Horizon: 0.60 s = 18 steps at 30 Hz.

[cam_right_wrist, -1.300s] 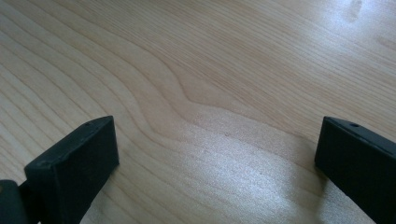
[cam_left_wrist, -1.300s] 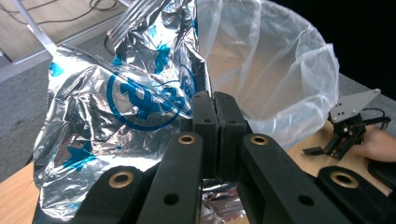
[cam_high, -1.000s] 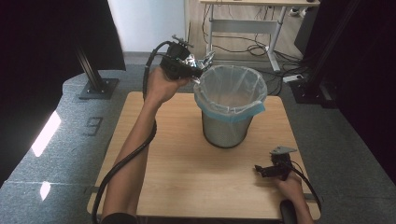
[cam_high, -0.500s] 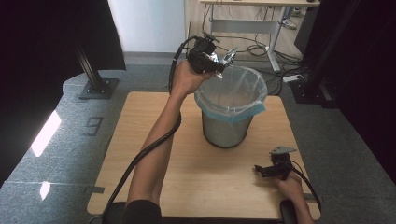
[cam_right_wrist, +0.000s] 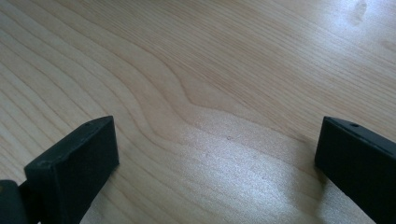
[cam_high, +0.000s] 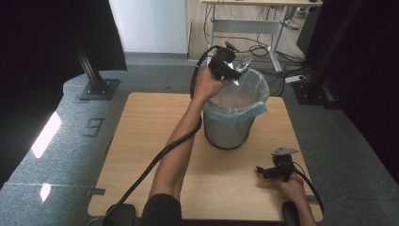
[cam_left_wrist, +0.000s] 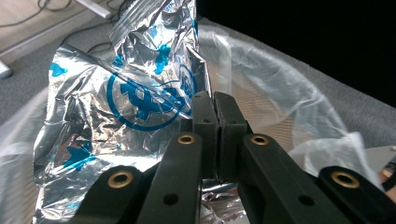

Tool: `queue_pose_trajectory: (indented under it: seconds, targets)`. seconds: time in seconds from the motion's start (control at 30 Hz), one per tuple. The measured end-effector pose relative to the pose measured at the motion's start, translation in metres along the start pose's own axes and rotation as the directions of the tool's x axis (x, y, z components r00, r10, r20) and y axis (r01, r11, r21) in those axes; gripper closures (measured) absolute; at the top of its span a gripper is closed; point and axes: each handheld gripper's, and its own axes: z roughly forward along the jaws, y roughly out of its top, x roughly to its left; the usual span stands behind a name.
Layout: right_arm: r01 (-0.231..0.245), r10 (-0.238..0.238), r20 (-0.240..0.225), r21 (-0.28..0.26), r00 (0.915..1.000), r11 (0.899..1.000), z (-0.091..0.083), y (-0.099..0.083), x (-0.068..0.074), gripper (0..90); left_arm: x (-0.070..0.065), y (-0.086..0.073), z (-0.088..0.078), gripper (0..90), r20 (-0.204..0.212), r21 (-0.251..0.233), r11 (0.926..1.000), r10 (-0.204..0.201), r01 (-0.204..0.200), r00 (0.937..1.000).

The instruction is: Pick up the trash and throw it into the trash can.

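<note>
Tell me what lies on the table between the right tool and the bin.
Nothing: in the high view the wooden table is bare between the right tool and the lined bin. The right gripper view shows plain wood between its open jaws.

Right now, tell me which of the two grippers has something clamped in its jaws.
The left gripper, over the lined bin, pinches a foil wrapper; the right gripper sits open, empty.

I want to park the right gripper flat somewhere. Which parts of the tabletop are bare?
The left half of the table is bare, bordered by the left forearm and its cable. The near strip between that forearm and the right gripper is bare too. It is crowded at the far right, where the bin stands with the left gripper and foil wrapper over it.
</note>
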Motion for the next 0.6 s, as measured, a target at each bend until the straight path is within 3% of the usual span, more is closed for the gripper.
queue_pose_trajectory:
  seconds: [0.23, 0.37, 0.4, 0.6]
  targets:
    - [0.0, 0.0, 0.0, 0.001, 1.0, 1.0, 0.0, 0.0, 0.0, 0.0, -0.004, 0.0, 0.023, 85.9, 0.008, 0.055, 0.9984, 0.013, -0.014, 0.9999]
    - [0.001, -0.001, 0.0, 0.001, 1.0, 1.0, 0.0, 0.0, 0.0, 0.0, -0.007, -0.003, 0.03, 63.7, -0.019, 0.091, 0.9954, 0.031, -0.03, 0.9993]
    - [0.0, 0.0, 0.0, 0.001, 1.0, 1.0, 0.0, 0.0, 0.0, 0.0, -0.006, -0.003, 0.03, 55.4, -0.023, 0.089, 0.9956, 0.032, -0.03, 0.9992]
    - [0.0, 0.0, 0.0, 0.001, 1.0, 1.0, 0.0, 0.0, 0.0, 0.0, -0.002, -0.004, 0.018, 28.1, -0.041, 0.051, 0.9987, 0.005, -0.003, 0.9991]
